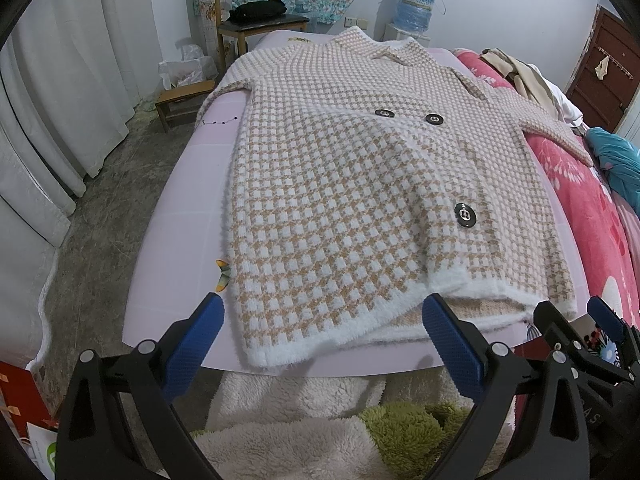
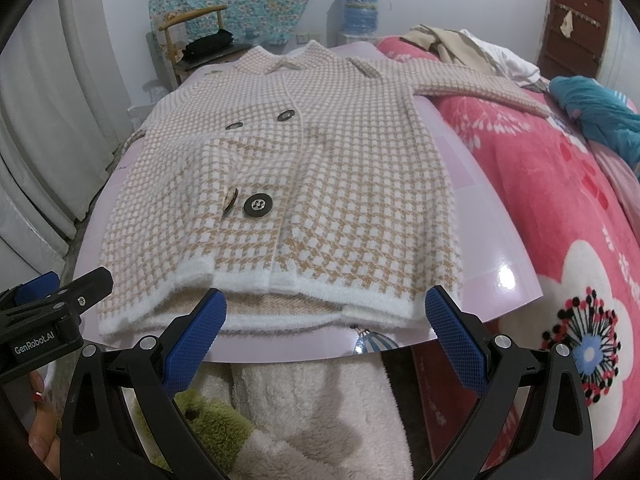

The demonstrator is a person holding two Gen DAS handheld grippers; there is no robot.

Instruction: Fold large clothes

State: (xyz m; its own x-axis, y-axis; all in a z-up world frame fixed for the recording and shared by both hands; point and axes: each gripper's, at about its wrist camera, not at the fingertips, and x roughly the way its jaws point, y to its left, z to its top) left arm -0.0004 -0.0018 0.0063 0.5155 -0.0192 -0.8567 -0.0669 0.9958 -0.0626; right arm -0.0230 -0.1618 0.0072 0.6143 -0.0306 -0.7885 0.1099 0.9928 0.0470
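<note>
A pink board [image 1: 176, 216] lies flat on a bed, and everything else is placed against it. To the board's right runs a red floral blanket [image 1: 576, 200], with beige and white clothes and a teal garment [image 1: 620, 160] heaped at the blanket's far end. Left of the board hang pale curtains [image 1: 48, 120] above a grey floor. Beyond the board's far edge stand a wooden chair [image 1: 256, 24] with a black item on its seat, and a blue water bottle [image 1: 414, 4] against the wall; a low wooden stool [image 1: 180, 98] sits off the far left corner.

On the board lies the checked coat [image 1: 340, 184], tan and white with fuzzy white trim. It is spread front up, collar toward the board's far edge and hem along the near edge. Its one sleeve reaches off the board onto the red blanket; the other hangs over the board's left side. Dark buttons [image 1: 464, 214] show on the front panel.

At the board's near edge, the left gripper [image 1: 320, 344] is spread wide, blue pads [image 1: 192, 348] either side of the coat's near left hem corner, holding nothing; whether they touch the cloth cannot be told. The right gripper [image 2: 328, 332] is likewise spread wide and empty, its pads [image 2: 456, 340] framing the hem's middle and right part, just short of the white trim. Below the near edge shows cream fleece [image 2: 312, 412] with a green fuzzy patch.
</note>
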